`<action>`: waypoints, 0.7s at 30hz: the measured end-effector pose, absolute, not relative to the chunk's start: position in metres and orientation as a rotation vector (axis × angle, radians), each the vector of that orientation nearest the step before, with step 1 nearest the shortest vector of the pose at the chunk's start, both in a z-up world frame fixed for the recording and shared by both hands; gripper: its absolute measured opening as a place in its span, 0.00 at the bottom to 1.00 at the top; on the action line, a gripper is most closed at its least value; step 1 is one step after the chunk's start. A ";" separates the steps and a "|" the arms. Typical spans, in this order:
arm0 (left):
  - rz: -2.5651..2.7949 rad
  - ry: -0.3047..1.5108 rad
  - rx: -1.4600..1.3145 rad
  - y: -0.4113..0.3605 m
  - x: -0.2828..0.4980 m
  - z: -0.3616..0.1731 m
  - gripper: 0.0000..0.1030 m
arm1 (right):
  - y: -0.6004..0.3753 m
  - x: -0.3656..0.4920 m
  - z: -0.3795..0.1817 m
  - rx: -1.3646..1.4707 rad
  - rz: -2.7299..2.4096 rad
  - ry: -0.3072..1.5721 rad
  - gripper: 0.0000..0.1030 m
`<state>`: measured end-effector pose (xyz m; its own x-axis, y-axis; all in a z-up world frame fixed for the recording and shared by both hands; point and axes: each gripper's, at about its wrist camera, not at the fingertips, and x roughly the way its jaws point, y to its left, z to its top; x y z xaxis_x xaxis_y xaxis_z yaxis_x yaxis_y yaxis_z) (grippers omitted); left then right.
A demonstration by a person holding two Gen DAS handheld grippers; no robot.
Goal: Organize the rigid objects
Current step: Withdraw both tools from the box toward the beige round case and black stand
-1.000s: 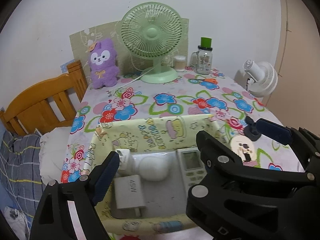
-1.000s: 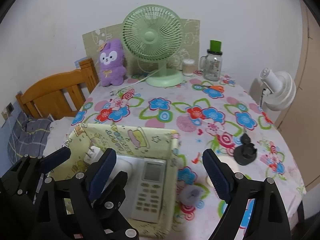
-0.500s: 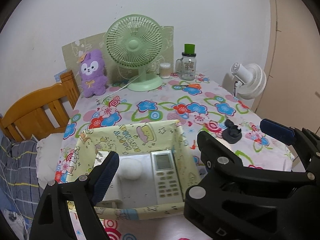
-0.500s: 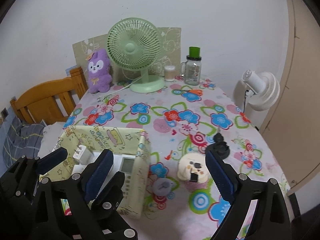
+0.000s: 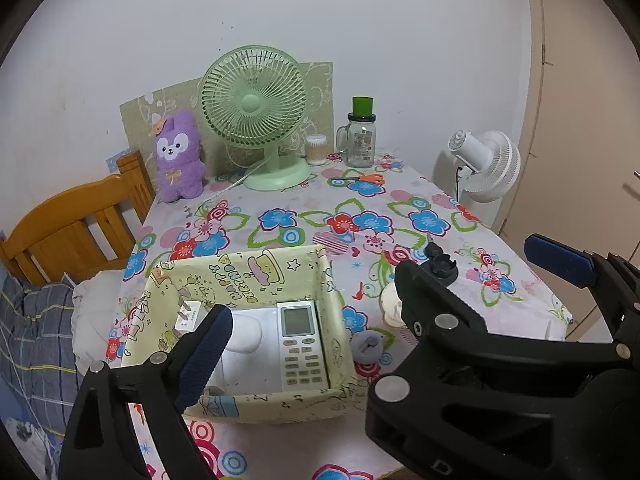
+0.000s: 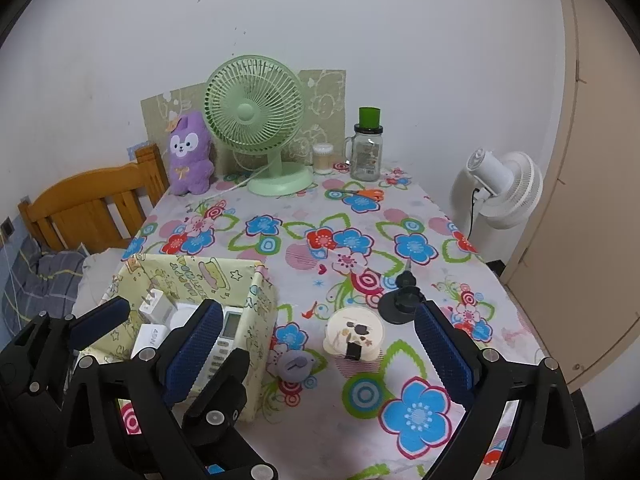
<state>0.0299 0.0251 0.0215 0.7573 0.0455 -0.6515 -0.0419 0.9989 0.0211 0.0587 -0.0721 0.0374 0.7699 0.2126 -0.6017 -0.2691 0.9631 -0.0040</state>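
Both held above the near table edge, jaws wide and just opened further, nothing between: left gripper (image 5: 380, 312), right gripper (image 6: 316, 344). Inside the yellow box (image 5: 256, 268): remote (image 5: 300, 348), white charger (image 6: 154, 308). Plain only from the right wrist (half hidden from the left): round cream disc (image 6: 354, 334), grey cap (image 6: 295, 365), black mount (image 6: 402, 300) on the cloth.

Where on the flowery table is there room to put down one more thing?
The wide stretch between the green fan and the yellow box is bare. It is crowded right of the box: grey disc, round cream thing, black stand.
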 end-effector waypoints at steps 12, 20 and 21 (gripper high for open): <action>0.008 0.695 0.029 -0.007 0.023 0.024 0.96 | -0.106 0.046 0.043 -0.084 0.222 0.630 0.96; -0.026 0.690 0.035 -0.029 0.025 0.022 0.97 | -0.129 0.043 0.043 -0.091 0.175 0.618 0.99; -0.032 0.694 0.032 -0.032 0.026 0.020 0.97 | -0.132 0.043 0.043 -0.097 0.161 0.614 0.99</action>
<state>0.0255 -0.0321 0.0205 0.7683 -0.0193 -0.6398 0.0404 0.9990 0.0185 0.0431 -0.1323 0.0434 0.8054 0.1217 -0.5801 -0.1791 0.9829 -0.0424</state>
